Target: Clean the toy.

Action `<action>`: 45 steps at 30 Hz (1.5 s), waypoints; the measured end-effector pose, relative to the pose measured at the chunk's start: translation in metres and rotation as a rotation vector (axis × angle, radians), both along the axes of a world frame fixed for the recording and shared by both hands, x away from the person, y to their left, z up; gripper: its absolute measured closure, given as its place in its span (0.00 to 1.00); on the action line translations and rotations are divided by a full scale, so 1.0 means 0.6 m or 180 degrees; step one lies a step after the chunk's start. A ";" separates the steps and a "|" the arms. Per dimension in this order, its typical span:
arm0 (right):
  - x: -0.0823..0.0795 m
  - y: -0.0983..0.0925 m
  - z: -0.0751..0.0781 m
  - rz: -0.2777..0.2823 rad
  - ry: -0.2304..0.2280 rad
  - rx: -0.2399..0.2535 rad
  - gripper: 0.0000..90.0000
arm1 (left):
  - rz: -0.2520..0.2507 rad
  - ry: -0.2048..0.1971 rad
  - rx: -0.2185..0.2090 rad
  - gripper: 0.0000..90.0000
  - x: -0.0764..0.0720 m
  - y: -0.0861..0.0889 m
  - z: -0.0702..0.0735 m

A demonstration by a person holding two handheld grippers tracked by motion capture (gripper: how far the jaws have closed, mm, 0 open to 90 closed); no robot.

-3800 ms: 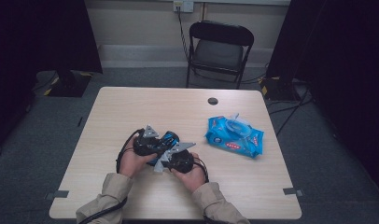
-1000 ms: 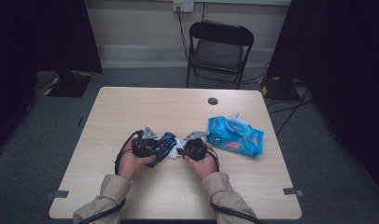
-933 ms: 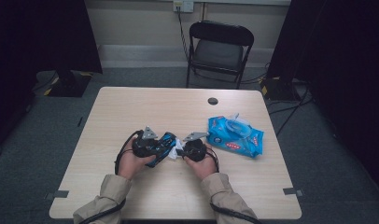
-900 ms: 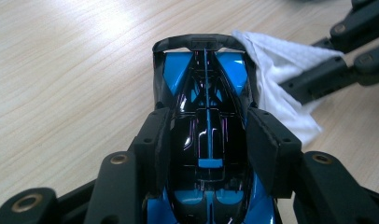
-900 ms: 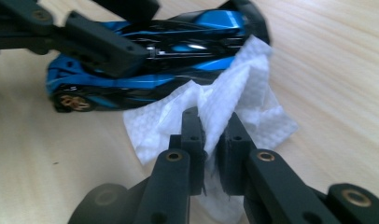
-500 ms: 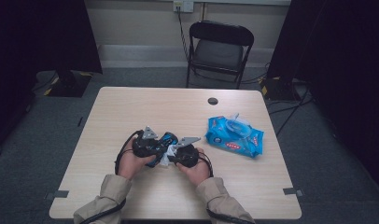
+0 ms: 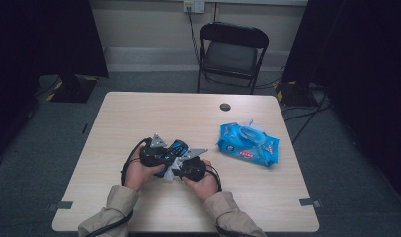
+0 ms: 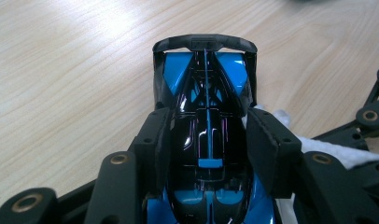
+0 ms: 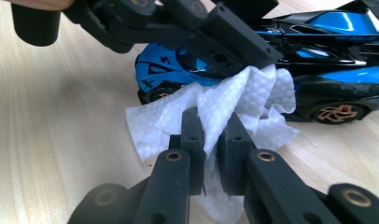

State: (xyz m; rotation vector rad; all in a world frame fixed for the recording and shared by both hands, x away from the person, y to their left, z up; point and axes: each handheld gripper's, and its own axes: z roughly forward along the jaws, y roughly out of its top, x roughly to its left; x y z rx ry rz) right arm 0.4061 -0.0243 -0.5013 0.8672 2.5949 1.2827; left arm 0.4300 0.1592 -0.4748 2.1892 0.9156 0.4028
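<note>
Resting on table (image 7: 139,118), near person's edge: blue-black toy car (image 8: 206,116), clamped across its body by left gripper (image 8: 206,140). Right gripper (image 9: 211,126), jaws narrow, pinches white wipe (image 9: 234,102) pressed against car's side. Wipes pack (image 7: 248,145) lies well apart, to right.

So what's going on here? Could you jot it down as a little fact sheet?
Work in hand: wiping a toy car with a wet wipe
Left tongs: clamped on the car's sides
Car: blue and black, on the table
Right tongs: pinching a white wipe against the car's side
Wipes pack: blue, on the table to the right, apart from the hands
Also there: folding chair behind the table
</note>
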 end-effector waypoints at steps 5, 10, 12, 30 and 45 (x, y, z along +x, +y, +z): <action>-0.001 0.000 0.000 0.0023 0.0033 0.0026 0.92 | -0.0011 -0.0029 0.0035 0.57 0.000 0.001 0.001; -0.007 0.007 0.000 0.0087 0.0042 0.0019 0.92 | 0.0016 -0.0003 -0.0026 0.57 -0.001 -0.001 -0.001; -0.009 0.008 0.000 0.0099 0.0045 0.0026 0.92 | 0.0034 -0.0029 -0.0032 0.57 -0.001 -0.001 -0.001; -0.029 0.033 -0.001 0.0337 0.0061 0.0045 0.92 | 0.0020 -0.0026 -0.0021 0.57 -0.001 0.000 -0.001; -0.048 0.037 0.001 0.0622 0.0133 0.0150 0.92 | 0.0024 -0.0043 -0.0026 0.57 -0.001 0.000 -0.001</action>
